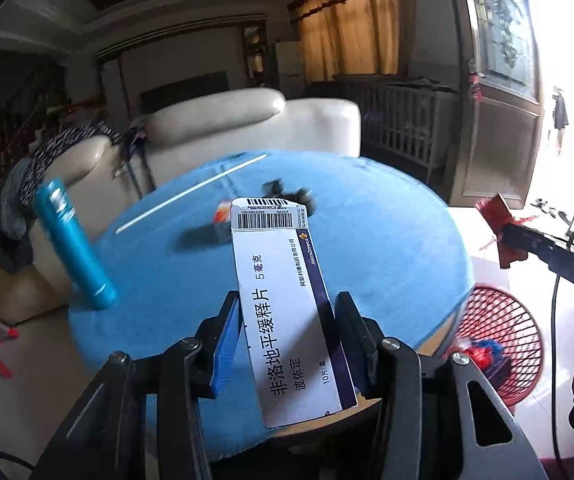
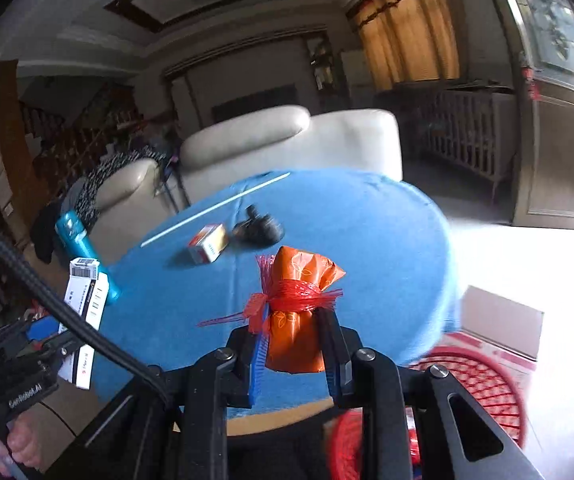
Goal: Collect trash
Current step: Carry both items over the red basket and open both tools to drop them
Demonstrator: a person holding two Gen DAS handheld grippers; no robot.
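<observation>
So the left gripper (image 1: pixel 285 330) is clamping a long white medicine box (image 1: pixel 287 304) between its fingers, lengthwise, barcode end pointing away from the camera, and it's holding it up above the near edge of the round blue counter (image 1: pixel 387 248). In the right wrist view the same medicine box (image 2: pixel 87 300) is showing at the left edge, with a person's hand (image 2: pixel 15 446) wrapped around that gripper's handle below it.

The right gripper (image 2: pixel 291 344) is squeezing an orange wrapped packet (image 2: pixel 299 300) that's tied round the middle with frayed red plastic string (image 2: pixel 287 294). It's also up off the counter, near the front edge.

Sitting on the blue cloth: a small orange-and-white carton (image 2: pixel 209 243), a dark blurry lump (image 2: pixel 261 227) just beside it that's too smeared to name, and a thin white stick (image 2: pixel 215 208) lying diagonally toward the far side. A teal bottle (image 1: pixel 73 244) is standing tilted at the counter's left edge.

Down on the floor to the right of the counter, a red mesh wastebasket (image 1: pixel 503 332) is sitting with a few bits of trash in it. A cream sofa (image 1: pixel 247 128) is right behind the counter.
</observation>
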